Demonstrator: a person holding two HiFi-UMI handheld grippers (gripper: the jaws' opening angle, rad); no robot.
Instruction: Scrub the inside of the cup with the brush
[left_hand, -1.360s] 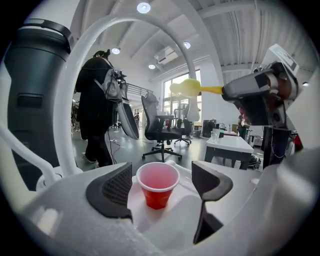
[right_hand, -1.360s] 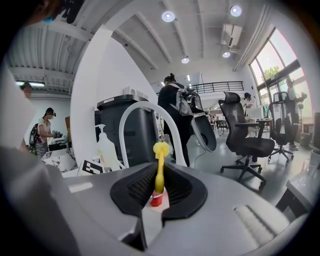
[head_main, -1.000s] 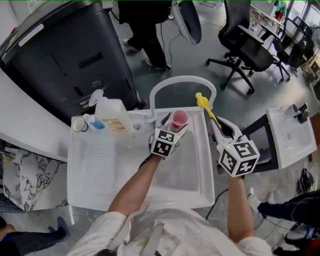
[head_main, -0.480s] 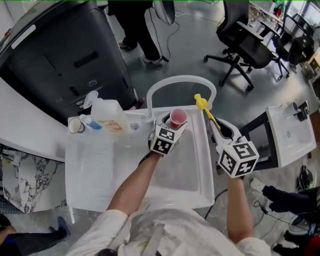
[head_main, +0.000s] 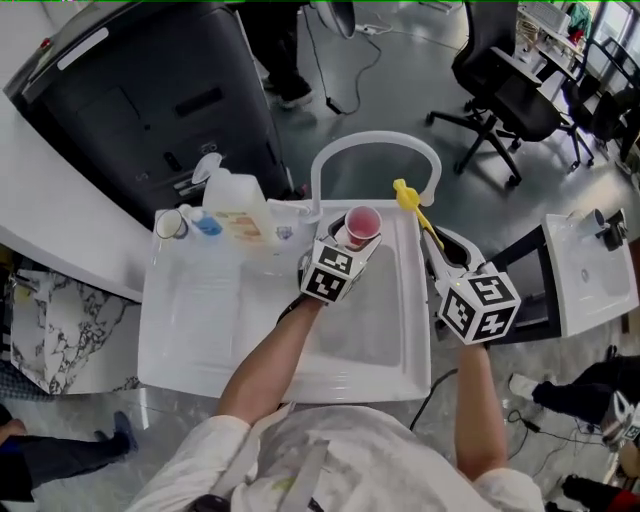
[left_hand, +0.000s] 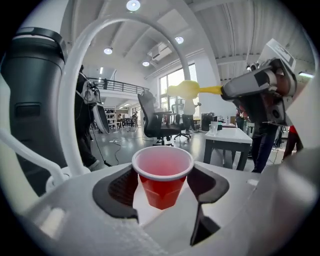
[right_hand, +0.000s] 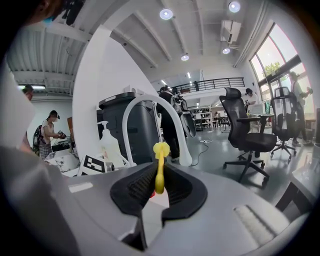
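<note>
A red plastic cup with a pale inside stands upright between the jaws of my left gripper, over the back of the white sink. In the left gripper view both black pads press the cup on its sides, so my left gripper is shut on it. My right gripper is shut on the handle of a yellow brush. The brush head points forward, to the right of the cup and a little beyond it. The brush stands upright in my right gripper.
A white arched faucet curves over the sink's back edge. A soap pump bottle and a small jar stand at the sink's back left. A black bin is behind, office chairs and a white table are to the right.
Both grippers, the cup and the brush keep nearly the same places. Only the head view has shifted a little.
</note>
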